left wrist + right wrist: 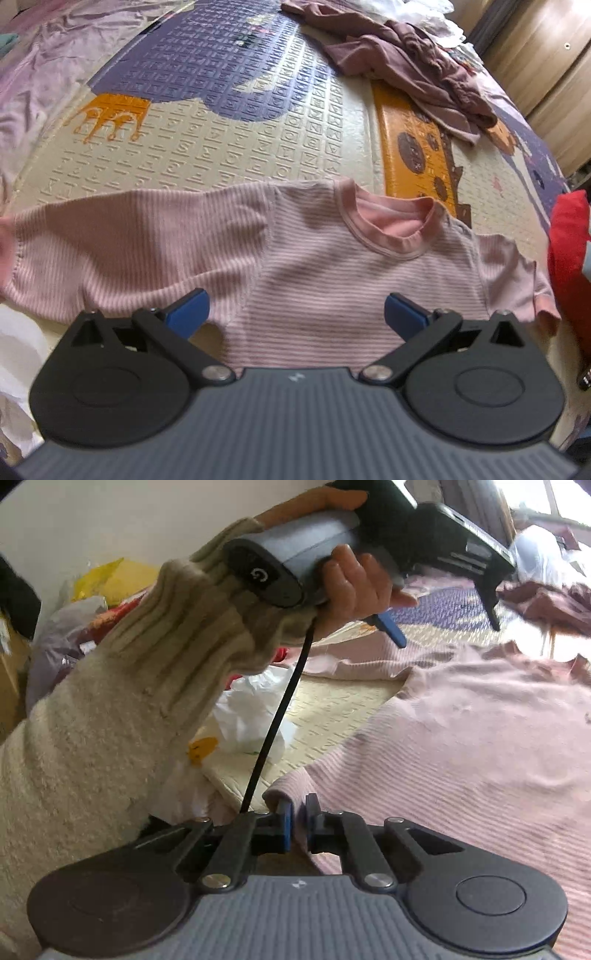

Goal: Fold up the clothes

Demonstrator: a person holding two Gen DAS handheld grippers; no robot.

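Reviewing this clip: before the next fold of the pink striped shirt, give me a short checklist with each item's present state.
1. Right gripper shut on the shirt hem: ok.
2. Left gripper open, nothing between its blue fingers: ok.
3. Shirt spread flat on the mat, neck away: ok.
4. Long sleeve laid out sideways: ok.
5. Mat beyond the collar bare for folding: ok.
6. Far sleeve end flat: cannot tell.

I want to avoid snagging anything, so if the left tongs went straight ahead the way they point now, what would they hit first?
Most likely the pink striped shirt: the open left tongs aim down at its chest, below the collar, with nothing visible between. How far off is unclear.
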